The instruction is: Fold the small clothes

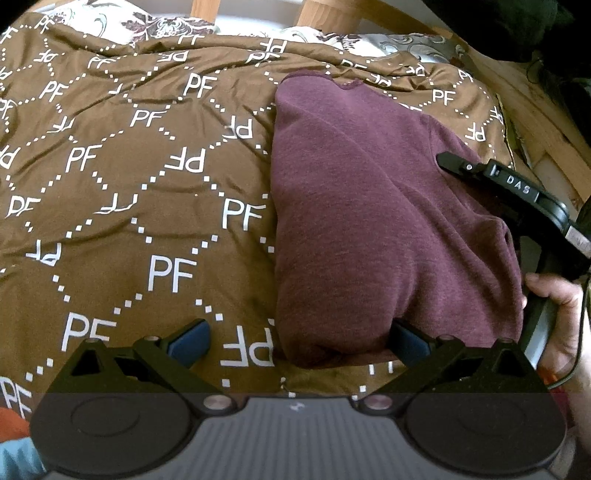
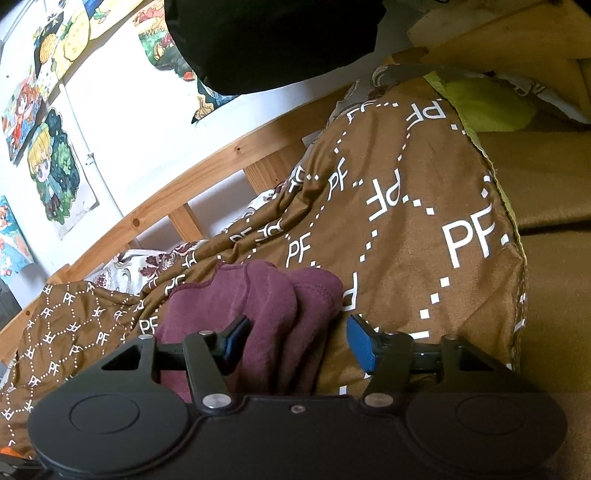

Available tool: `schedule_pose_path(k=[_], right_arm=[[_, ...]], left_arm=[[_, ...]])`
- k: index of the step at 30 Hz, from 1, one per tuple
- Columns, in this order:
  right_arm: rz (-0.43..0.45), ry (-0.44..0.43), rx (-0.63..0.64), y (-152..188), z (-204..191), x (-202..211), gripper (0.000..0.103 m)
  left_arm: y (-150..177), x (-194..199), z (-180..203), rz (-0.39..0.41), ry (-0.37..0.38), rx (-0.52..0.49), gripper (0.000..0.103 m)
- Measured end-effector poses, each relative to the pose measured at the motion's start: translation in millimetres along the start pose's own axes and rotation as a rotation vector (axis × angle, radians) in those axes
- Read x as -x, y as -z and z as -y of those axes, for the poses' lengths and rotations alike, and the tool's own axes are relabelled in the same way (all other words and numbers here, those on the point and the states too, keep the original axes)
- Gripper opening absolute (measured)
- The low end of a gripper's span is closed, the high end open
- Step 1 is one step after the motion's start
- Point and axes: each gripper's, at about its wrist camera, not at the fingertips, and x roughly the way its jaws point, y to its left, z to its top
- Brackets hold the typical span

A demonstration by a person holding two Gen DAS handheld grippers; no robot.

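Observation:
A maroon garment [image 1: 369, 206] lies folded lengthwise on the brown "PF" bedspread [image 1: 147, 184]. My left gripper [image 1: 299, 341] stands open at its near edge, with the right pad against the cloth and the left pad over bare bedspread. In the right wrist view a bunched fold of the maroon garment [image 2: 280, 302] sits between the jaws of my right gripper [image 2: 297, 343]. The left pad touches the cloth, and the right pad stands a little apart from it, so the gripper is open. The left wrist view shows the right gripper's black finger [image 1: 458, 166] lying on the garment's right side, held by a hand [image 1: 554, 302].
A wooden bed rail [image 2: 166, 199] runs along the far side, with a white wall and cartoon posters [image 2: 55, 173] behind it. A floral pillow [image 1: 147, 22] lies at the head. A yellow-green cloth [image 2: 487, 103] sits at the bedspread's far edge. Something dark hangs overhead [image 2: 269, 40].

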Motion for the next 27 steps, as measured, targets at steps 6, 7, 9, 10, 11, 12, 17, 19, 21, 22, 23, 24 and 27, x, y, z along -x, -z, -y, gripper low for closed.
schedule_pose_path(k=[6, 7, 9, 10, 11, 12, 17, 19, 21, 22, 23, 24, 27], right_arm=[[0.001, 0.012, 0.008, 1, -2, -1, 0.044], [0.002, 0.014, 0.011, 1, -2, -1, 0.043], [0.005, 0.016, 0.02, 2, -3, -1, 0.042], [0.005, 0.016, 0.023, 2, -3, -1, 0.041], [0.006, 0.016, 0.025, 2, -4, 0, 0.04], [0.006, 0.015, 0.027, 2, -4, 0, 0.04], [0.012, 0.015, 0.041, 3, -5, 0, 0.037], [0.02, 0.011, 0.05, 4, -6, 1, 0.035], [0.036, -0.002, 0.065, 4, -9, 2, 0.032], [0.044, -0.006, 0.073, 4, -10, 3, 0.028], [0.055, -0.007, 0.088, 4, -12, 4, 0.025], [0.064, -0.008, 0.106, 3, -14, 4, 0.024], [0.095, -0.027, 0.172, -1, -24, 5, 0.019]], left_arm=[[-3, 16, 17, 0.101, -0.027, -0.112, 0.102], [-4, 19, 18, 0.122, -0.014, -0.108, 0.102], [-9, 23, 16, 0.161, 0.024, -0.074, 0.102], [-12, 23, 14, 0.169, 0.039, -0.055, 0.102], [-16, 22, 13, 0.17, 0.047, -0.034, 0.102], [-21, 20, 11, 0.171, 0.048, -0.01, 0.102], [-30, 8, 3, 0.159, 0.043, 0.029, 0.099], [-27, 5, 3, 0.156, 0.059, 0.015, 0.089], [-20, 4, 2, 0.162, 0.09, 0.004, 0.073], [-16, 4, 1, 0.165, 0.107, 0.008, 0.071], [-13, 5, 0, 0.169, 0.114, 0.016, 0.07], [-10, 5, -2, 0.173, 0.116, 0.022, 0.069], [-6, 6, -6, 0.17, 0.126, 0.035, 0.067]])
